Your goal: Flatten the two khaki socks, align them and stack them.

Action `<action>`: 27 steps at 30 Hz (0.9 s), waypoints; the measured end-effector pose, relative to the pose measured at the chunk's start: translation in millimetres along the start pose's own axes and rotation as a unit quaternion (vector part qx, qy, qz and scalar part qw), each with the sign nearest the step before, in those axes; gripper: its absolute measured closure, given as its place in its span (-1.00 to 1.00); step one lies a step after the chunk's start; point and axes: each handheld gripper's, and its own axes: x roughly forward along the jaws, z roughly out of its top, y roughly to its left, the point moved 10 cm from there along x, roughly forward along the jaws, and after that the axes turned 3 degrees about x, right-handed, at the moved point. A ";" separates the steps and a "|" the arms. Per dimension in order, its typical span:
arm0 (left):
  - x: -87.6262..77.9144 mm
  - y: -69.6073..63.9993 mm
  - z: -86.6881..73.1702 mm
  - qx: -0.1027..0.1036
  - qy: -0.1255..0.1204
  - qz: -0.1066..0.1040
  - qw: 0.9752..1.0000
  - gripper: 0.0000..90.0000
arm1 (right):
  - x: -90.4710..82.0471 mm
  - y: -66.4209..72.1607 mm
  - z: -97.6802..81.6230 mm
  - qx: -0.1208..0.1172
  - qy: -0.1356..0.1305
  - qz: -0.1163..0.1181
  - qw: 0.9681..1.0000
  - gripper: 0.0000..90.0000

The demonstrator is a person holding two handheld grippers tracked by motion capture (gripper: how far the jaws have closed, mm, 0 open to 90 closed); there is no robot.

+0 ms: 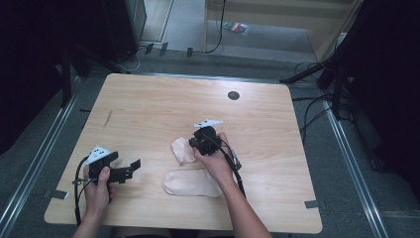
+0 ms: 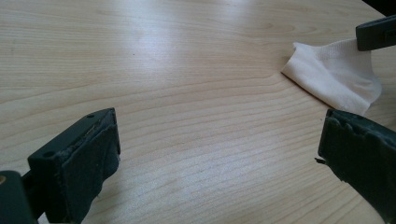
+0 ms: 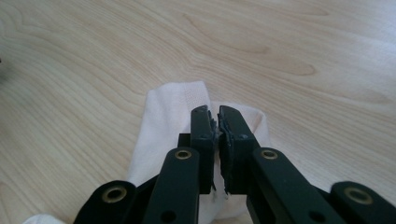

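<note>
A wooden table [image 1: 148,104] has 2 pale pink socks on it. 1 sock is folded [image 1: 182,150] and lies near the middle of the table. The other sock lies flat [image 1: 190,182], closer to the person, just beside the folded one.

The right gripper [image 1: 200,144] is held in the person's right hand [image 1: 215,161]. It sits right over the folded sock. In the right gripper view its jaws are pressed tight together with the folded sock [image 3: 163,121] under and around them. A bit of cloth seems to be pinched between the tips, so it looks like it is holding the folded sock.

The left gripper [image 1: 126,168] is held in the left hand [image 1: 99,186] near the left front of the table. Its jaws are spread wide with nothing between them. It points toward the socks but is well apart from them. In the left gripper view the folded sock [image 2: 336,74] lies far off at the upper right.
</note>
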 end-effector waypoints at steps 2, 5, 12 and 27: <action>0.0 0.0 -0.2 0.000 0.001 0.000 1.000 -1.00 | 4.3 -0.1 -5.2 0.001 0.018 0.002 1.000 0.75; 0.0 0.1 -0.1 0.000 0.001 -0.001 1.000 -1.00 | 12.8 -2.5 -13.6 0.000 0.040 0.003 0.999 0.65; 0.4 0.2 0.0 0.000 0.001 0.000 1.000 -1.00 | 21.1 -0.8 -21.1 -0.005 0.063 0.003 0.998 0.78; 22.7 -42.2 3.6 0.045 0.033 -0.032 0.998 -1.00 | -7.9 39.5 17.9 -0.018 -0.005 0.018 1.000 0.96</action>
